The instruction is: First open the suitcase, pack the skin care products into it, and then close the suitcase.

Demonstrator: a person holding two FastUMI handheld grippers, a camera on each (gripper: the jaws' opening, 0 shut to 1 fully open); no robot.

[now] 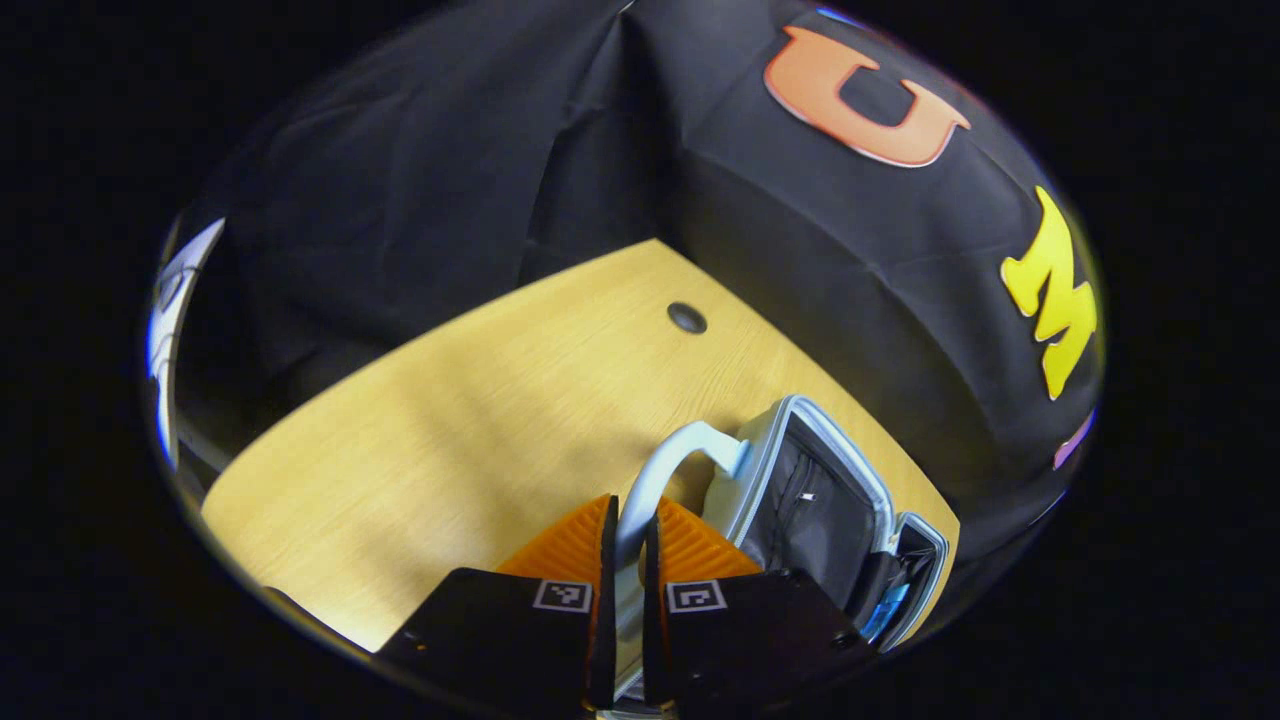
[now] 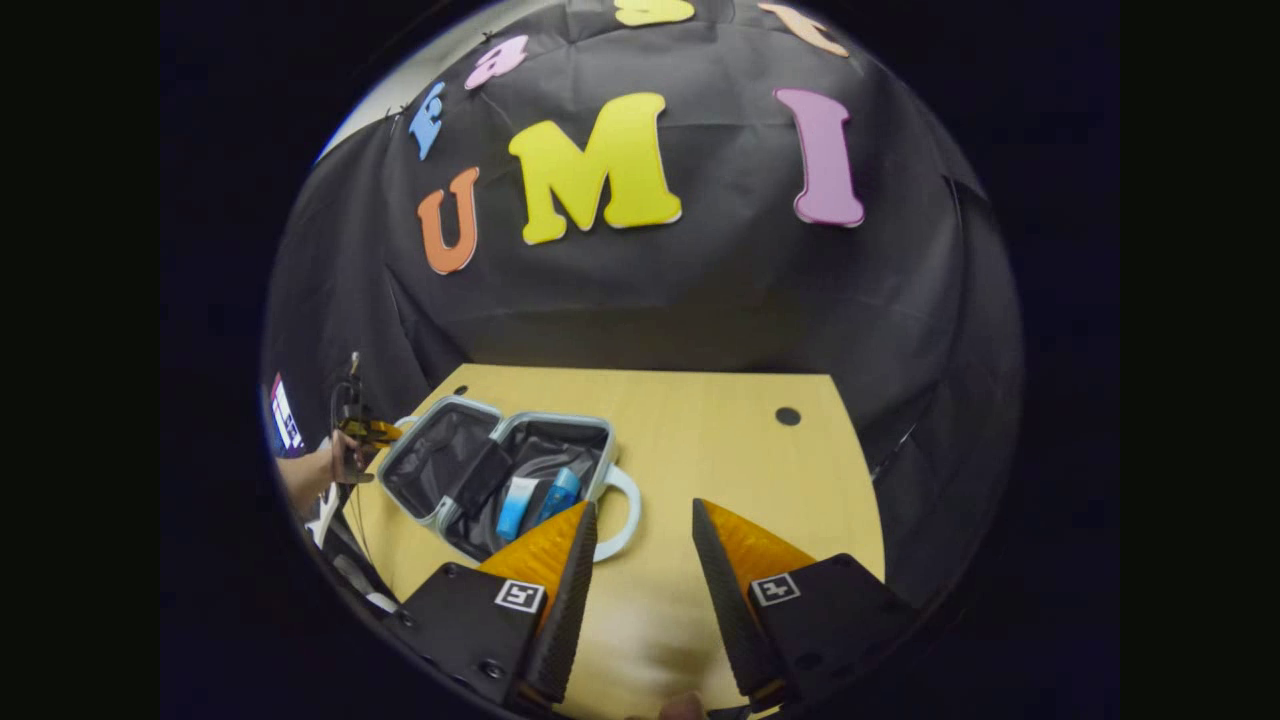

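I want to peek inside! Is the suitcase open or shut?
Open: the suitcase lies spread on the table, tubes inside.

Suitcase (image 2: 495, 470) is laid open on table (image 2: 700, 430), w/ two tubes (image 2: 537, 502) side by side in its right half. Its left handle (image 1: 668, 468) is clamped betw. left gripper (image 1: 630, 545) fingers.

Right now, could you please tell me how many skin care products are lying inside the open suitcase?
2 visible: a white-and-blue tube and a blue tube beside it, in the pale grey suitcase's right half. Others may be hidden.
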